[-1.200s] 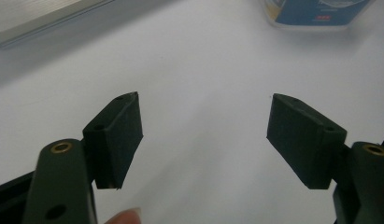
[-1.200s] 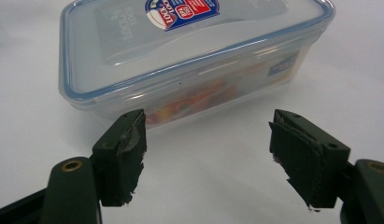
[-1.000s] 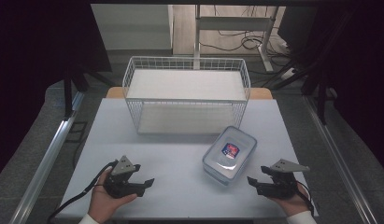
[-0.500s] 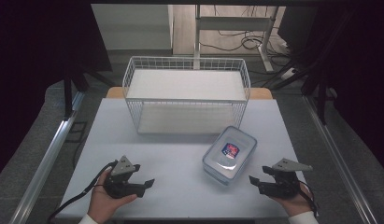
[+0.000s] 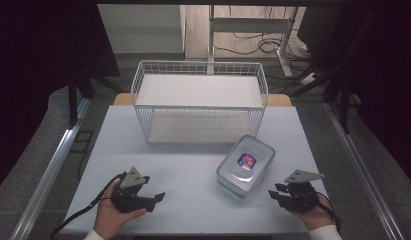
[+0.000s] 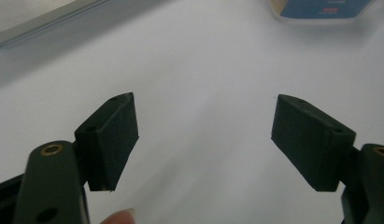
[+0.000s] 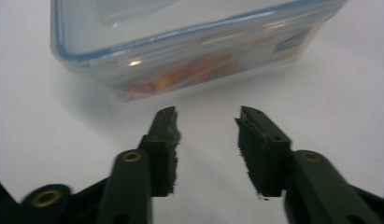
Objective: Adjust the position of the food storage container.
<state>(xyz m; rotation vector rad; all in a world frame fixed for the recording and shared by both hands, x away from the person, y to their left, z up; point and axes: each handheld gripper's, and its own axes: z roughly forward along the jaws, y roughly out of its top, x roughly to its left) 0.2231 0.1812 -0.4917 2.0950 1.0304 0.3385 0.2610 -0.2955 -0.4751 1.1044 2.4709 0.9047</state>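
High view: my left gripper and right gripper rest low on the white worktop, the clear lidded container just beside the right one. Left gripper view: jaws wide apart, empty. Right gripper view: jaws just narrowed, gap empty, container close ahead.

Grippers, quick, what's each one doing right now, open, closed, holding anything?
Left gripper: open, jaws wide, nothing between them.
Right gripper: open and empty, jaws have just been closing, aimed at the plastic container without touching it.
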